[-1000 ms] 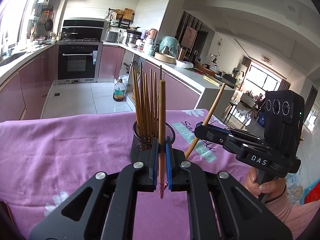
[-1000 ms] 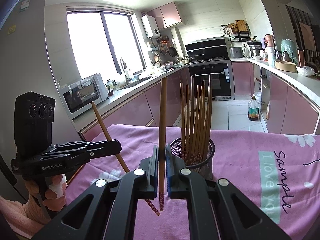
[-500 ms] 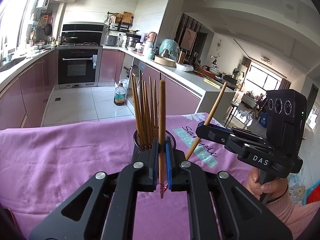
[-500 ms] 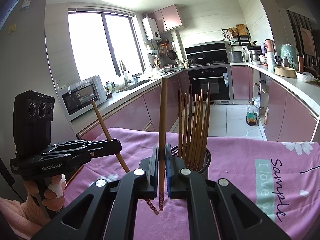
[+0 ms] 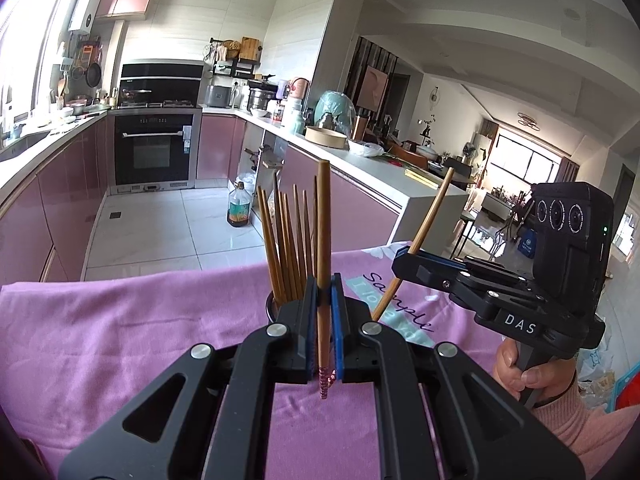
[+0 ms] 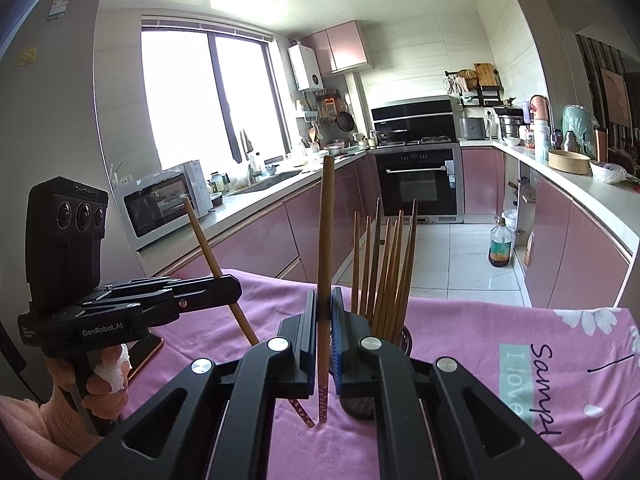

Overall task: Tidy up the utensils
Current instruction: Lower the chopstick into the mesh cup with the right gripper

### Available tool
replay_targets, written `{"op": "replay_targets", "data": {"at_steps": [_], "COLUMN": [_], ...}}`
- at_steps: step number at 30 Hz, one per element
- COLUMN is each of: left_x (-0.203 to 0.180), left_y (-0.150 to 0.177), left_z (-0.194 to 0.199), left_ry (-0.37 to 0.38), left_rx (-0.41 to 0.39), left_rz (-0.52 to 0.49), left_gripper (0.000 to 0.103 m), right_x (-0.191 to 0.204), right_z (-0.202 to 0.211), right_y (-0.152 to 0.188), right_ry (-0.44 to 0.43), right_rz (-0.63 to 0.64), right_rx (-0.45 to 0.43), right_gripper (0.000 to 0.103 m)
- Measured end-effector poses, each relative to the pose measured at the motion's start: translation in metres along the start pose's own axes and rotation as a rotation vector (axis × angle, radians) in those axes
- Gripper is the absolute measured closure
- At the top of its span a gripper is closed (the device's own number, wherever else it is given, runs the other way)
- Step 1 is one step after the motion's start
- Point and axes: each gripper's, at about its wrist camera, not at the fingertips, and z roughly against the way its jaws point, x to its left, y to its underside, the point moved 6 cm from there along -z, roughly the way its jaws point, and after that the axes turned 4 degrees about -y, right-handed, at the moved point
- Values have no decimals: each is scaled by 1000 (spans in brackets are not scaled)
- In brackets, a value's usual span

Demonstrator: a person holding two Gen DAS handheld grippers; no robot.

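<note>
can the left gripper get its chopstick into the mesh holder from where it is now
Probably yes: the left gripper is shut on its chopstick, upright, just before the mesh holder. The chopsticks inside crowd it, though.

"DAS" on right tongs (image 5: 404,258)

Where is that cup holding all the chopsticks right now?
The chopstick cup stands on the pink tablecloth, just behind the right tongs in the right view, mostly hidden by them.

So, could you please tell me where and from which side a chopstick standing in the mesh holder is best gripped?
Grip a chopstick in the mesh holder high on its bare upper shaft, coming from above; the sticks stand near upright, fanned apart at the top and bunched together below.
</note>
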Motion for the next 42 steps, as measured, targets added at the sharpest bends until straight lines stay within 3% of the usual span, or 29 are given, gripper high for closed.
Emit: {"op": "replay_targets", "data": {"at_steps": [32,42], "left_x": [1,2], "left_y": [-20,-27], "left_z": [8,13], "left_ry": [-17,-22], "left_rx": [-83,-89], "left_rz": [-10,3], "left_gripper": [96,96], "right_x": [-5,-5], "right_z": [4,-6], "right_y": [-43,-42], "right_ry": [26,41], "right_rz": [26,11], "right_rx": [-77,-72], "right_gripper": [98,98]}}
